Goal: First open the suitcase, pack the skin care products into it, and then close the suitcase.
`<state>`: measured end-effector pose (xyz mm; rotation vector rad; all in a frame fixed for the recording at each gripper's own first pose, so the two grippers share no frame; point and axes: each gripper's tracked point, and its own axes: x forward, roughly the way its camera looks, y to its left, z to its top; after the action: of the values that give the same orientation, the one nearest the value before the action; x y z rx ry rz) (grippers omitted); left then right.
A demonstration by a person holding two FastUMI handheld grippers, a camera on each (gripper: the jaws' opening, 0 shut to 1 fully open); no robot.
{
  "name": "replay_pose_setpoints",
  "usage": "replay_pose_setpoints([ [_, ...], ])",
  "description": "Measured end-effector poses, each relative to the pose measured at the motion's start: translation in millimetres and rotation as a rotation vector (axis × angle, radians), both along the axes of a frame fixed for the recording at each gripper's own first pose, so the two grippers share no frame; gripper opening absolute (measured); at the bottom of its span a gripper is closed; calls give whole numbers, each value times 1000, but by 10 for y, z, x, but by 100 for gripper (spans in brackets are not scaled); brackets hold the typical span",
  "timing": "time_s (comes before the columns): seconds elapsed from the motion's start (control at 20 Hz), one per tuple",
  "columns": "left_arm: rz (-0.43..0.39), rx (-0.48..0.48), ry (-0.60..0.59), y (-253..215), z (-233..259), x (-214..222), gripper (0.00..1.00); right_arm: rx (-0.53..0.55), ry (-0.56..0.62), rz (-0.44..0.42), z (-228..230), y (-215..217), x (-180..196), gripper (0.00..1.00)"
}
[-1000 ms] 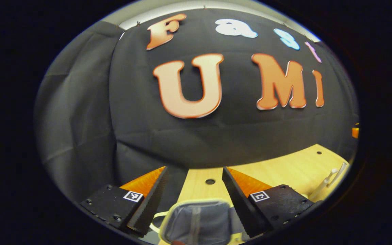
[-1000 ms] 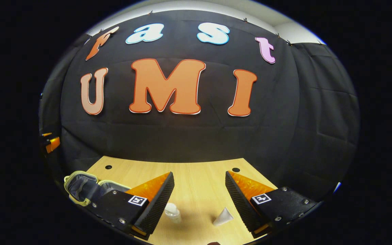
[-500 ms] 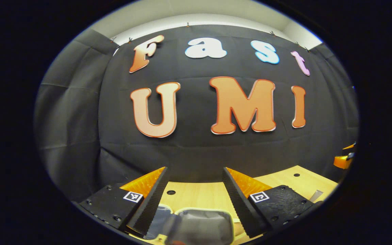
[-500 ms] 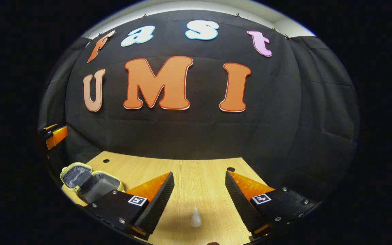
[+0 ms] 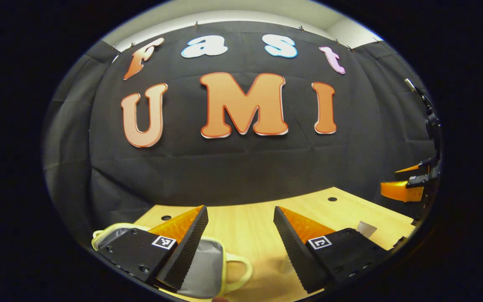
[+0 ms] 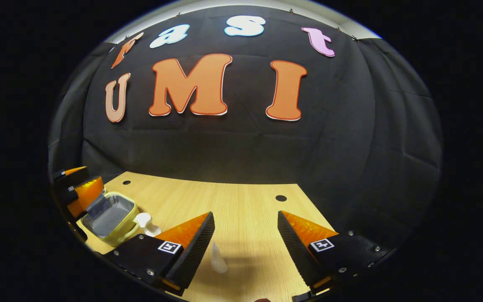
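Suitcase: small, yellow-rimmed, lid open, grey lining, at table's left edge. White pump bottle just beside it. Left gripper: jaws spread, holding nothing. Right gripper: jaws spread above a small white tube.

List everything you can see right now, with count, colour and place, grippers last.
suitcase: one, small, pale yellow-green shell with grey lining, open, at the table's left end in the right gripper view.
pump bottle: one, white, beside the suitcase on its right.
small tube: one, whitish, on the table between the right gripper's fingers, not gripped.
table: one, light wood with round holes.
booth wall: one, black cloth, behind the table.
left gripper: one, open, above the suitcase's edge.
right gripper: one, open, above the tube.
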<state>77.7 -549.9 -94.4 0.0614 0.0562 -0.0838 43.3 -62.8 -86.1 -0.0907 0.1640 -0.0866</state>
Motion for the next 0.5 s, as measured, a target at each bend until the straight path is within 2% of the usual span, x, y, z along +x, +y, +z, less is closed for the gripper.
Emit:
replay_pose_setpoints([
  [0.15, -39, 24, 37, -295, -354, -102, 98, 2, 21, -4, -161, -98, 62, 96],
  [0.35, -139, -22, 104, -772, -853, -162, 98, -17, 17, -4, -282, -178, 137, 96],
  [0.5, -139, 24, 157, -912, -1209, -72, 98, -20, 33, -9, -398, -248, 160, 96],
])
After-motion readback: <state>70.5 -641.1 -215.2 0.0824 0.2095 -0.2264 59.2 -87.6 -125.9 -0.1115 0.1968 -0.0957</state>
